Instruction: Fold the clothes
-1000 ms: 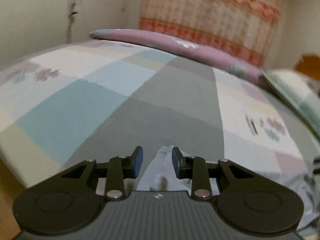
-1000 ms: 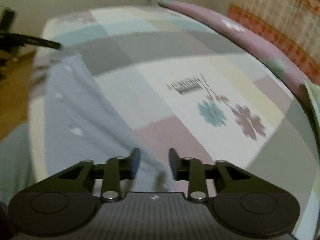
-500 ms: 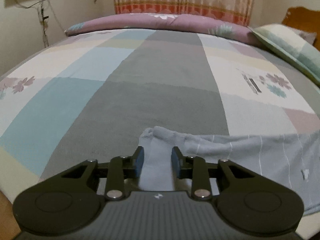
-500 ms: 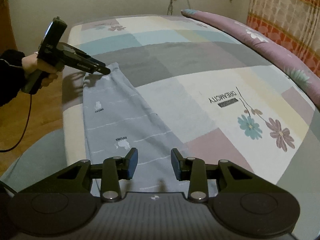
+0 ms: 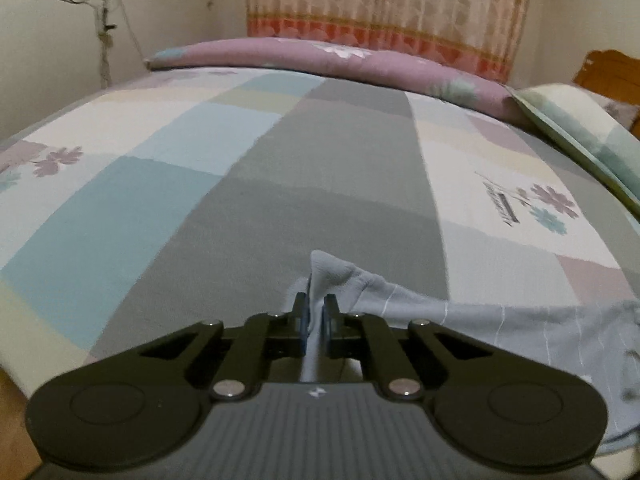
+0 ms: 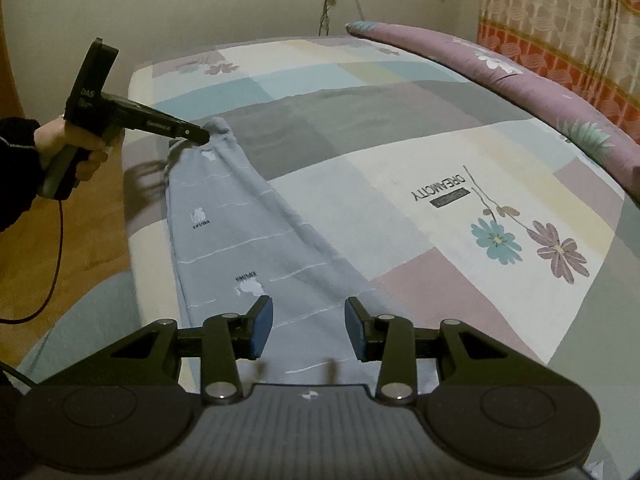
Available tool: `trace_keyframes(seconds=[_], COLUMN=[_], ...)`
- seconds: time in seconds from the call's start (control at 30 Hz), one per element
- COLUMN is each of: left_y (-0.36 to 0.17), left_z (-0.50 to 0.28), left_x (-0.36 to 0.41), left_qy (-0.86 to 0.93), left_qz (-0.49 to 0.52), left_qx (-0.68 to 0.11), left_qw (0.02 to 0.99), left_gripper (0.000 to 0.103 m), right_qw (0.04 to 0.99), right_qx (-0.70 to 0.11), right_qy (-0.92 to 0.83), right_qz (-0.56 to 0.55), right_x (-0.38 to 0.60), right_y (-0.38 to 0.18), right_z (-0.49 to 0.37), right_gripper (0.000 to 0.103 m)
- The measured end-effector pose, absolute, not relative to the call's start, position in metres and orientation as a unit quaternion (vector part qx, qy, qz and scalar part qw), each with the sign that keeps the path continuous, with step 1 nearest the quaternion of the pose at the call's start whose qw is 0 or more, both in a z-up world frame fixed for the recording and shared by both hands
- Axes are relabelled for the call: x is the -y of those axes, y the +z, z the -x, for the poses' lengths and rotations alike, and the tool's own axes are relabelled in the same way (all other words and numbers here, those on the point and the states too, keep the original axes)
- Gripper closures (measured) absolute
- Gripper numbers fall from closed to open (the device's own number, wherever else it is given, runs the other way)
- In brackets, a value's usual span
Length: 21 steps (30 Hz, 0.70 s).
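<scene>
**Left tongs clamped on one end of the garment, right tongs apart over the other**

We hold the left tongs (image 5: 315, 316) pressed together on a bunched corner of the grey-blue garment (image 6: 248, 240), so that a small peak of cloth stands up just past the pads. In the right wrist view the same tongs show at the far left end of the garment, gripped in our left hand (image 6: 70, 146) with its dark sleeve.

The garment lies stretched in a long strip along the near edge of the bed (image 6: 360, 128), on the patchwork bedsheet. It carries thin white lines and small printed marks.

Our right tongs (image 6: 309, 328) hang over the garment's near end with the pads apart; cloth lies below the gap, but the pads do not press on it.

A purple quilt (image 5: 320, 56) lies along the far side of the bed, below a patterned curtain (image 5: 384, 4).
</scene>
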State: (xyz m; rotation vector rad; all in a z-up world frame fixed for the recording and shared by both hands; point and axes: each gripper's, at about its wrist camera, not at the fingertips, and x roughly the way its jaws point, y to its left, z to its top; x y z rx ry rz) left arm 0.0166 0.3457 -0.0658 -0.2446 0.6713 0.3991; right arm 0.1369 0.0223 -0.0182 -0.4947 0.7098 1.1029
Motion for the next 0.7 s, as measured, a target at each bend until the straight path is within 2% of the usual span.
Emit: trace_keyframes(seconds=[0.13,0.2,0.4,0.5,0.6,0.67,0.7], left_y=[-0.077,-0.075,-0.045,-0.039,-0.055,-0.068,-0.073], left_z=[-0.016,-0.012,-0.003,-0.005,-0.016,-0.020,-0.018], left_x=[-0.349,-0.351,-0.336,-0.311,-0.286,-0.278,-0.276], left_qy=[0.193,0.198,0.207,0.156,0.103,0.097,0.100], left_qz=[0.132,0.138,0.095,0.063,0.050,0.047,0.037], left_qx=[-0.340,-0.333,-0.310,-0.314,-0.346,-0.373,-0.379], left_qw=[0.911,0.912,0.923,0.934,0.931,0.922,0.919], left_gripper=[0.096,0.090,0.091,0.081,0.077,0.076,0.073], right_qw=[0.764,0.763,0.755,0.756,0.754,0.746,0.739], right_qx=[-0.330,-0.333,-0.350,-0.379,-0.418,-0.423,-0.415], right_qy=[0.505,0.504,0.489,0.465,0.448,0.459,0.473], right_qz=[0.228,0.229,0.260,0.263,0.237,0.234,0.241], right_x=[-0.020,-0.020,-0.011,0.001,0.006,0.002,0.000], right_y=[-0.021,-0.022,-0.031,-0.044,-0.061,-0.069,-0.068], right_z=[-0.137,-0.137,-0.126,-0.120,-0.113,-0.097,-0.087], right_gripper=[0.056,0.055,0.055,0.055,0.054,0.047,0.047])
